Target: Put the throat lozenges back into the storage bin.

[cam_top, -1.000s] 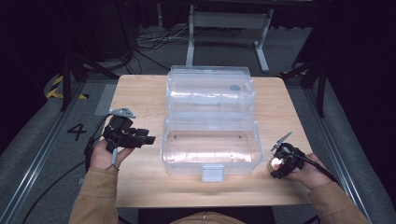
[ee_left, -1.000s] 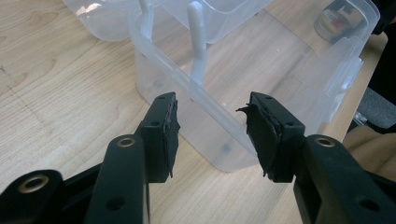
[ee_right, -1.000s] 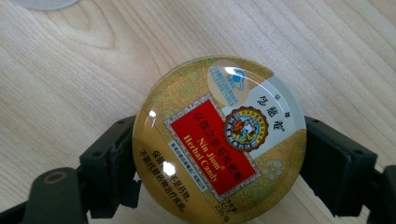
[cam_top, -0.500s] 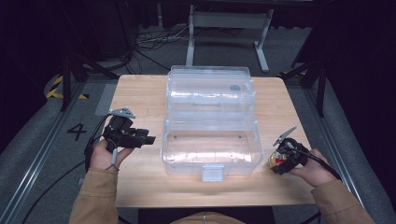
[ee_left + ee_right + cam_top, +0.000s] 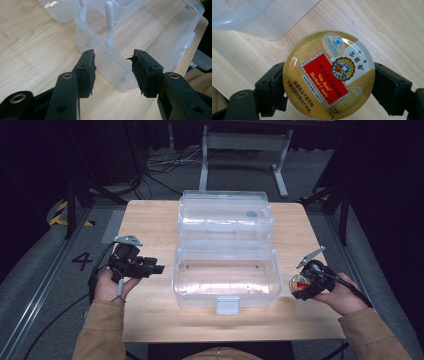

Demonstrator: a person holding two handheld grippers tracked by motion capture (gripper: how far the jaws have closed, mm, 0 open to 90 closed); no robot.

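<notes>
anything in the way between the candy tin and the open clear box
Nothing visible. The right tongs hold the candy tin just right of the open clear box, whose lid is swung back; only its low side wall lies between.

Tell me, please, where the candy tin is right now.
The candy tin sits clamped in the right gripper, just right of the open clear box.

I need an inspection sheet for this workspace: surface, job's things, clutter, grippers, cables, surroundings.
Surface: wooden table, bare around the box.
Job's things: clear plastic box, lid open; round candy tin beside it.
Clutter: nothing seen.
Grippers: left gripper open, aimed at the box's corner; right gripper shut on the candy tin.
Cables: one trails from each gripper; loose cables on the floor behind.
Surroundings: dark, grey floor, metal stand.
</notes>
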